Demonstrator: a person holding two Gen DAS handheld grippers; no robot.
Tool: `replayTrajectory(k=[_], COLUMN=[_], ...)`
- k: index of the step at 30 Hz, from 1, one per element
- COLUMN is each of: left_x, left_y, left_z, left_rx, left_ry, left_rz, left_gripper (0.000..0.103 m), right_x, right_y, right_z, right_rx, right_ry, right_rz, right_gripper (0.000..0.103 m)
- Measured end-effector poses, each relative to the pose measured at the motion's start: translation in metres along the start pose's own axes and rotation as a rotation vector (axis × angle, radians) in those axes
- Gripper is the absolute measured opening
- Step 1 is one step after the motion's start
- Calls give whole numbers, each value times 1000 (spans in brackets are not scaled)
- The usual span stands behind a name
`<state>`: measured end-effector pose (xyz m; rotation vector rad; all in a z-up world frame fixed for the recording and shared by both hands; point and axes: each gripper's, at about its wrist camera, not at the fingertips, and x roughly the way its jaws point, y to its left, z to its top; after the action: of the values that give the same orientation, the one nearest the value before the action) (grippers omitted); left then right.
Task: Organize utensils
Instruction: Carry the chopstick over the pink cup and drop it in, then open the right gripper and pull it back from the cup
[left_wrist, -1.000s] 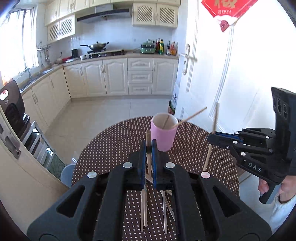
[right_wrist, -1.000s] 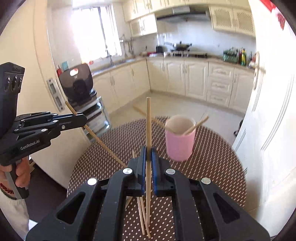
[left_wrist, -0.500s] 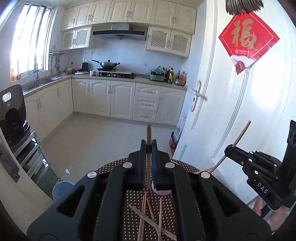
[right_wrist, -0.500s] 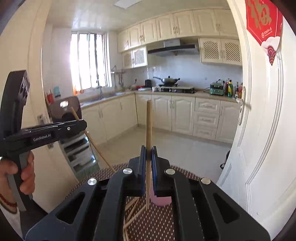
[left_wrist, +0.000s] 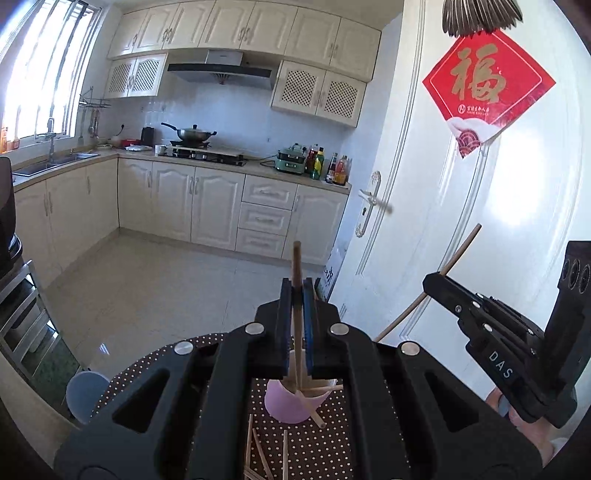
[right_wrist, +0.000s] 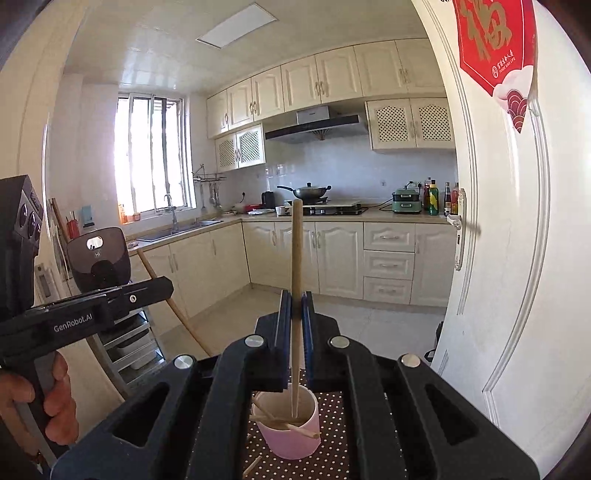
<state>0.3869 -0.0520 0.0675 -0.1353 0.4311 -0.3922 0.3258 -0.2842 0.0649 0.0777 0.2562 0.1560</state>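
Observation:
A pink cup (left_wrist: 286, 408) stands on the brown dotted table, with chopsticks leaning in it; it also shows in the right wrist view (right_wrist: 288, 432). My left gripper (left_wrist: 296, 291) is shut on a wooden chopstick (left_wrist: 295, 266), held upright with its lower end over the cup. My right gripper (right_wrist: 296, 299) is shut on another chopstick (right_wrist: 296, 243), upright, its lower end inside the cup mouth. Each gripper also shows in the other's view: the right one (left_wrist: 430, 278), the left one (right_wrist: 168, 288).
Several loose chopsticks (left_wrist: 258, 454) lie on the dotted table (left_wrist: 325, 450) in front of the cup. A white door (left_wrist: 461, 221) stands close on the right. A black appliance (right_wrist: 99, 266) on a rack and a blue stool (left_wrist: 85, 391) are to the left.
Both grippers have risen and tilted up, each carrying its chopstick upright over the cup. The cup has dropped to the bottom of both views.

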Motion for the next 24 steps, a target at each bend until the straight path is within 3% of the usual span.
replayTrajectory(k=[10,24], left_x=[30,33], left_y=[0,-6], left_z=[-20,-28], left_rx=[18,49], left_ry=[116,168], left_rz=[38,52], left_gripper=[6,7], right_x=[11,23], right_y=[-8,5], right_z=[-13,-22], right_rx=[19,-13], right_ry=[68,144], right_rz=[-1,11], right_gripper=[5,5])
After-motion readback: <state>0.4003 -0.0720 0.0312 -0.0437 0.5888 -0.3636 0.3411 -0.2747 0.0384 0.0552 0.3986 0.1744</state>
